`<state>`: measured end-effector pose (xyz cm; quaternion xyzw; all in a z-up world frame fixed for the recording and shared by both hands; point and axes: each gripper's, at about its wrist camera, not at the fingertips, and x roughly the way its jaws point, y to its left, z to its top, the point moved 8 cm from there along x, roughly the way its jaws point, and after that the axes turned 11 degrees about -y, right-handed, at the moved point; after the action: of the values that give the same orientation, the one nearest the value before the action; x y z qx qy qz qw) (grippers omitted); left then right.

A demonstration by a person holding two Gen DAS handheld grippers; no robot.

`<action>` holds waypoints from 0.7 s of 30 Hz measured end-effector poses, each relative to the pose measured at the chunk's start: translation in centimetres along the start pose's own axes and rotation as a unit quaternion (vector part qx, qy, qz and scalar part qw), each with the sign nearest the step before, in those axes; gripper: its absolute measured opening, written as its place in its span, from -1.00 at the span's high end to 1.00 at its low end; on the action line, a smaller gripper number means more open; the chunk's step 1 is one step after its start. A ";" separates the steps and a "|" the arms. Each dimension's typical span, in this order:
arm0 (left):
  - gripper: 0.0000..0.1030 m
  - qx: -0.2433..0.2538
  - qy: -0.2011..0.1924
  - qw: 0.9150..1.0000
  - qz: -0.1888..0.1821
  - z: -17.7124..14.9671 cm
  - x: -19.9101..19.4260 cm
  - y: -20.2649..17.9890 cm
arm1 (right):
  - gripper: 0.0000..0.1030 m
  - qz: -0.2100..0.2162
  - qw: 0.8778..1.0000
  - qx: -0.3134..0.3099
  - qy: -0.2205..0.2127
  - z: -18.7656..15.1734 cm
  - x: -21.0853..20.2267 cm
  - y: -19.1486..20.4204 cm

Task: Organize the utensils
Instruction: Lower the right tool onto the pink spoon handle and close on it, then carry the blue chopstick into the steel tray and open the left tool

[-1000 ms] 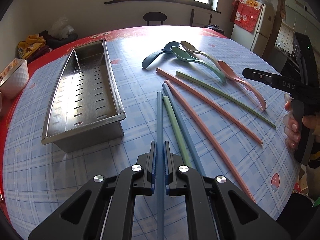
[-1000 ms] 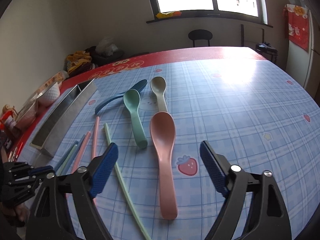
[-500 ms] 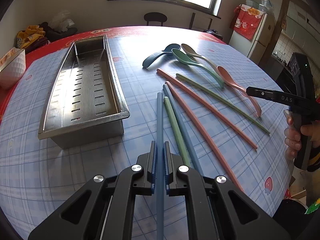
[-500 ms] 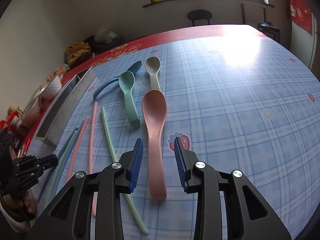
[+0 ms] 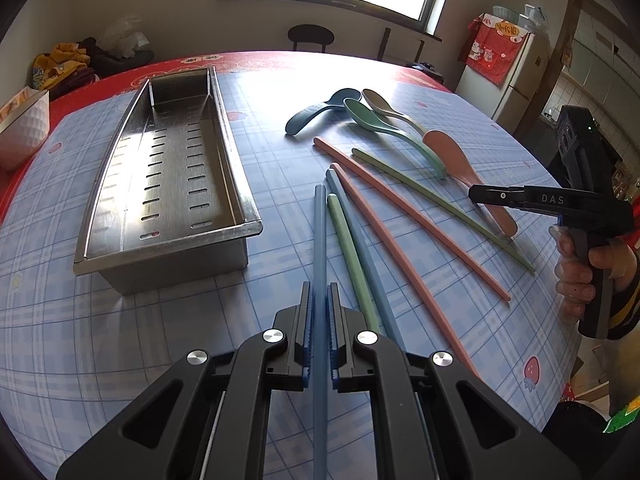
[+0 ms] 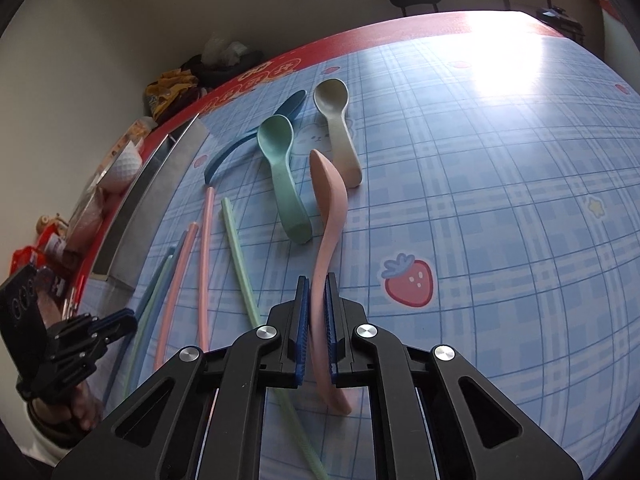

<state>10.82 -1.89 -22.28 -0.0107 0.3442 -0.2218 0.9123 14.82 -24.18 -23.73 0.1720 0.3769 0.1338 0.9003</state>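
Left hand-held gripper [image 5: 319, 336], bottom centre of the left wrist view, is pinched tight on a blue chopstick [image 5: 320, 240]. It grips near one end, so the long free end could swing or slip out of the pads.

Right hand-held gripper [image 6: 318, 336] is clamped on the handle of the pink spoon [image 6: 330, 216], bowl turned on edge. That thin curved handle may twist or drop.

Steel slotted tray [image 5: 236, 184], left of frame on the worktop [image 5: 80, 360], holds nothing visible. Other chopsticks and spoons lie loose right of it; a swinging stick could knock them.
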 end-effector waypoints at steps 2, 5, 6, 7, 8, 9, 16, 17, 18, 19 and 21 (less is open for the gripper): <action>0.86 0.000 0.000 1.000 0.000 0.0 0.0 0.0 | 0.85 0.001 1.000 0.001 -0.002 0.1 0.1 0.0; 0.86 0.001 0.000 1.000 0.001 0.0 0.0 0.0 | 0.86 0.006 1.000 0.013 -0.008 0.2 0.1 -0.1; 0.86 0.002 0.000 1.000 0.002 0.0 0.0 0.0 | 0.86 0.006 1.000 0.015 -0.014 0.3 -0.2 -0.2; 0.86 0.004 0.000 1.000 0.003 0.0 0.0 -0.1 | 0.86 0.005 1.000 0.013 -0.022 0.4 -0.5 -0.2; 0.86 0.006 0.000 1.000 0.005 0.0 0.0 -0.1 | 0.85 0.006 0.999 0.013 -0.031 0.6 -0.8 0.0; 0.86 0.009 0.000 1.000 0.008 0.0 0.0 -0.2 | 0.86 0.010 0.999 0.016 -0.040 0.7 -1.1 0.1; 0.86 0.025 0.001 0.999 0.021 -0.1 0.1 -0.4 | 0.85 0.008 0.997 -0.001 -0.077 1.6 -1.6 0.7; 0.86 0.028 0.000 0.999 0.024 -0.1 0.1 -0.4 | 0.85 0.010 0.997 -0.004 -0.077 1.5 -1.6 0.8; 0.86 0.032 0.000 0.999 0.027 -0.1 0.1 -0.5 | 0.85 0.011 0.997 -0.007 -0.079 1.5 -1.6 0.9; 0.86 0.035 0.000 0.999 0.029 -0.1 0.1 -0.6 | 0.85 0.010 0.996 -0.013 -0.083 1.6 -1.8 1.1; 0.87 0.039 0.000 0.999 0.033 -0.1 0.1 -0.7 | 0.85 0.010 0.996 -0.016 -0.090 1.5 -1.9 1.1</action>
<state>10.58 -2.52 -22.32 0.0361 0.3351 -0.2051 0.9189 14.47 -24.20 -21.05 0.1731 0.2904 0.1330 0.9317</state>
